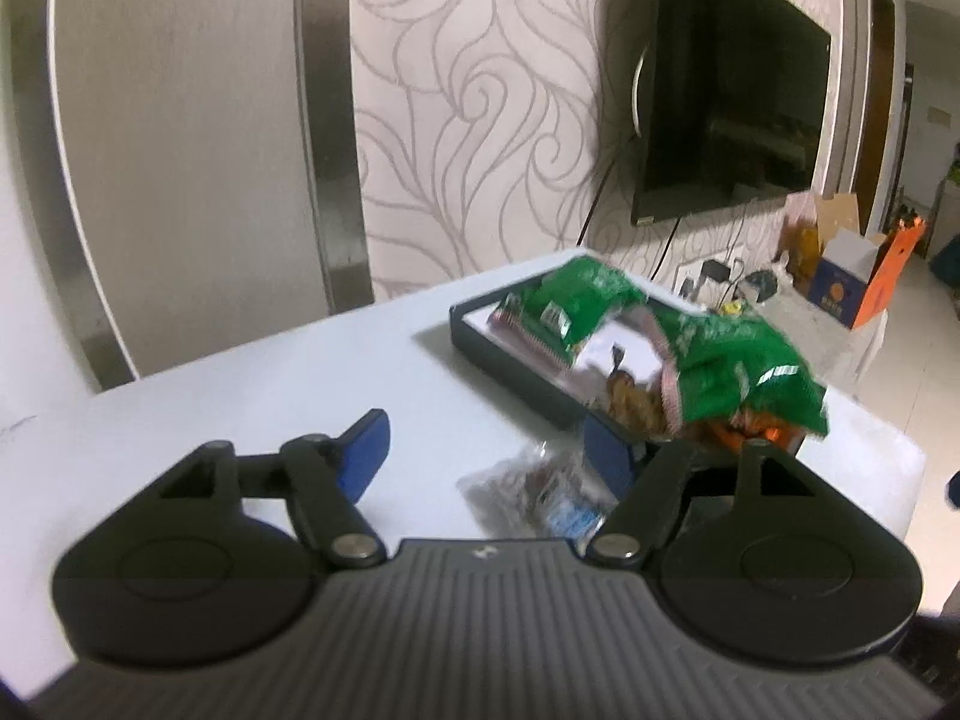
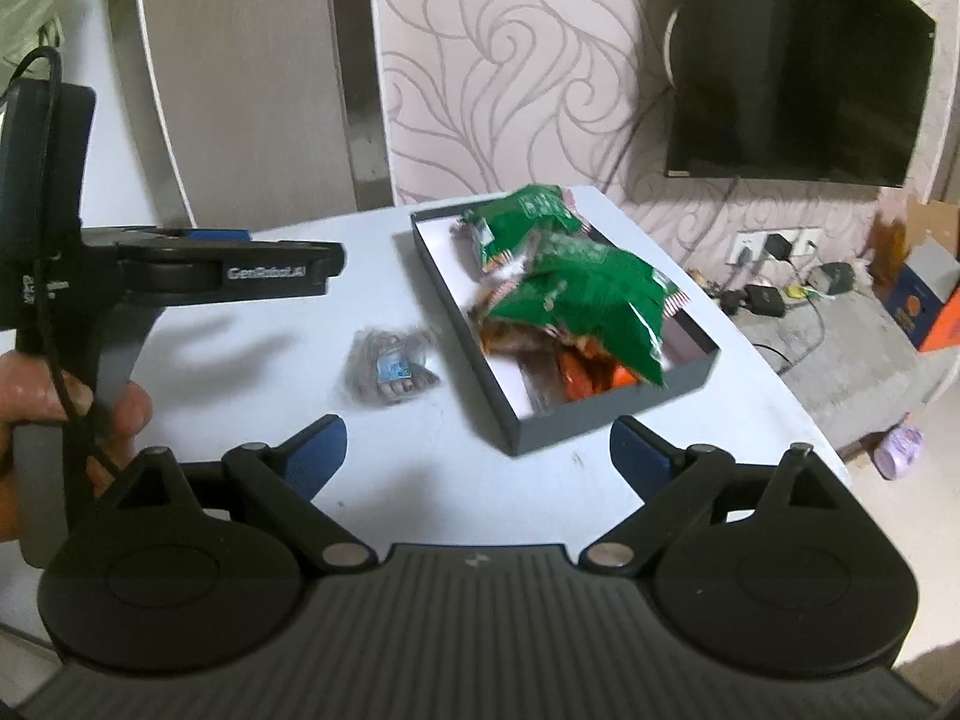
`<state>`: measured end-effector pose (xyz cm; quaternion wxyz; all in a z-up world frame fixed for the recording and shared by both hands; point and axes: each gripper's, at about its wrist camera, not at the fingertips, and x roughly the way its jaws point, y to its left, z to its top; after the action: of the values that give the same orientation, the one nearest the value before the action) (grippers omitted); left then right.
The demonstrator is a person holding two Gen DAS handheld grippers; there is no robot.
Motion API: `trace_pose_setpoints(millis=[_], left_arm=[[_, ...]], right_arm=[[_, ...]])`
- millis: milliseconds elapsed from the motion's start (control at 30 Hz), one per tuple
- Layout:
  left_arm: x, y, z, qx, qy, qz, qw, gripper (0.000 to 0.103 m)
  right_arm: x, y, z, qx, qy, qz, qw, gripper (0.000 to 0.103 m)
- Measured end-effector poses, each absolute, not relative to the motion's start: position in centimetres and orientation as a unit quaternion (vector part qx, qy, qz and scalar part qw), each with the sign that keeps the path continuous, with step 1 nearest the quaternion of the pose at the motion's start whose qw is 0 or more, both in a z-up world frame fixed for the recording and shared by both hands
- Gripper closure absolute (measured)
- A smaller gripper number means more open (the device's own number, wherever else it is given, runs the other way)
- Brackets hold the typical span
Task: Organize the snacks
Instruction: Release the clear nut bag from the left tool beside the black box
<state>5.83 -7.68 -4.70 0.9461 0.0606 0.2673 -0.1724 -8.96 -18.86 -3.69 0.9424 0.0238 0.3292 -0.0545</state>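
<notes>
Hovering with both sets of jaws apart and empty, probably between picks: green snack packets [image 2: 576, 294] piled in shallow dark tray [image 2: 606, 414], small clear-wrapped snack [image 2: 390, 369] loose on white worktop [image 2: 252, 360] beside it.

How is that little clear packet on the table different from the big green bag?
The clear packet lies on the bare white table, outside the box; the green bag sits inside the grey box, atop other snacks. The clear packet is see-through, showing dark contents and a blue label; the green bag is opaque. The packet looks much smaller than the bag. Both are crinkly snack wrappers, and neither is held.
</notes>
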Motion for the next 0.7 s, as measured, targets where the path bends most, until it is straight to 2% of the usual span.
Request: trace_pose_setpoints(millis=[200, 467, 700], left_arm=[[5.8, -6.9, -6.2, 0.050, 0.290, -0.167, 0.941, 0.030], [7.6, -9.6, -10.8, 0.080, 0.314, -0.205, 0.923, 0.030], [10.1, -12.0, -12.5, 0.075, 0.336, -0.207, 0.916, 0.030]], right_arm=[[-9.4, -19.0, -4.2, 0.044, 0.323, -0.055, 0.944, 0.006], [-8.4, -19.9, -3.6, 0.037, 0.317, -0.021, 0.947, 0.006], [-7.5, -22.6, -3.8, 0.037, 0.319, -0.019, 0.947, 0.006]])
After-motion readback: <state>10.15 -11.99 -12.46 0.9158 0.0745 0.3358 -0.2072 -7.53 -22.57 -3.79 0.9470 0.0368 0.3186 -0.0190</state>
